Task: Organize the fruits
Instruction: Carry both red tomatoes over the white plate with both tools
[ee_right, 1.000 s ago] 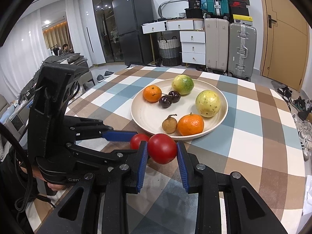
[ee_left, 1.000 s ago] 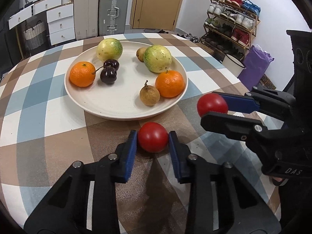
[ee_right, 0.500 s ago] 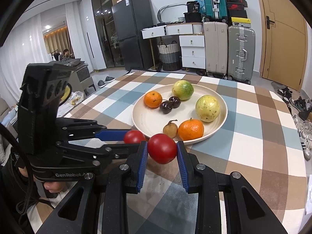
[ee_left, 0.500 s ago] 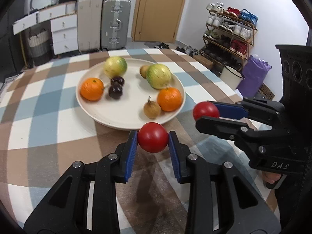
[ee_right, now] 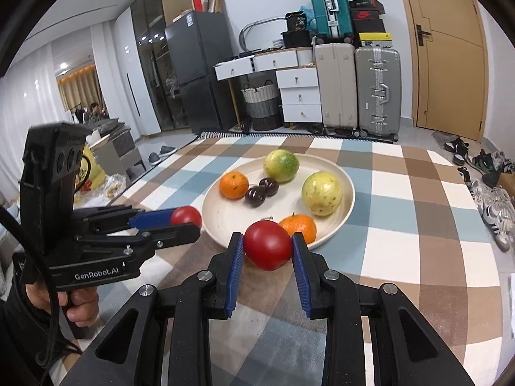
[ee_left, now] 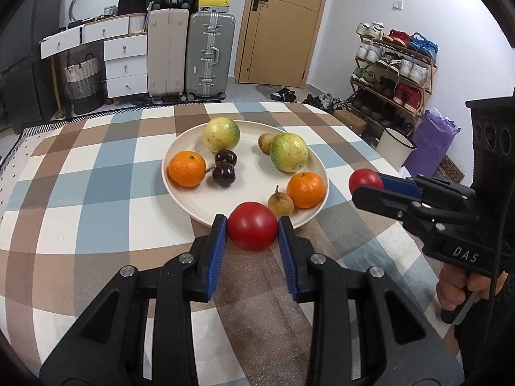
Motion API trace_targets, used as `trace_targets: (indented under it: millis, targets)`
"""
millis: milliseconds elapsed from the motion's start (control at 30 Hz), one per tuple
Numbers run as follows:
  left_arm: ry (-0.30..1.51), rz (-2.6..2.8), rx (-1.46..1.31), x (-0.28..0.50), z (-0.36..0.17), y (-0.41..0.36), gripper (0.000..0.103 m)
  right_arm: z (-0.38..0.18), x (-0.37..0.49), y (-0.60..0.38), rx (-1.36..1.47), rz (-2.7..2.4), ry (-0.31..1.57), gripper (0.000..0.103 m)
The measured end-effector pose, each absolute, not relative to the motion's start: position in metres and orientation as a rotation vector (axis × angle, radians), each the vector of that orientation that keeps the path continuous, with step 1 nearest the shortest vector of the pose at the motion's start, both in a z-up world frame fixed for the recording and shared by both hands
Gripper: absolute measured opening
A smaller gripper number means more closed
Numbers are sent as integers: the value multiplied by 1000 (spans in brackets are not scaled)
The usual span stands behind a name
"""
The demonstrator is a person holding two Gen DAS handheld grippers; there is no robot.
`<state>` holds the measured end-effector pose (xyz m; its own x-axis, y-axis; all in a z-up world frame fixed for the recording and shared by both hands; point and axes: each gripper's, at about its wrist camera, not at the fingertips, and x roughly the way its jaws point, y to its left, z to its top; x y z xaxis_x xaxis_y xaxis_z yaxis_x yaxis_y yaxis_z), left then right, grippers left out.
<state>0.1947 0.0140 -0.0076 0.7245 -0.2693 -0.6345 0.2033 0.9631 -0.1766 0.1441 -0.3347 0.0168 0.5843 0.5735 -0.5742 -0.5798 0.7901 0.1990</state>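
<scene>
My left gripper is shut on a red tomato, held above the table at the near rim of the white plate. My right gripper is shut on a second red tomato, also at the plate's near edge. Each gripper shows in the other's view: the right one and the left one, both with their tomatoes. The plate holds two oranges, two green-yellow fruits, two dark cherries and small brown fruits.
The plate rests on a checked tablecloth on a round table. Suitcases, white drawers, a door and a shoe rack stand beyond the table. A white bin sits off the right edge.
Both grippers have lifted with their tomatoes, so the table and plate look farther below. The plate's fruits have not moved.
</scene>
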Motion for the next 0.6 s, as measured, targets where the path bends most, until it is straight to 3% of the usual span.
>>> trace_targets:
  millis: [600]
  targets:
    - [667, -227, -121, 207, 21, 30, 29, 45, 170, -325, -6, 649, 637, 30]
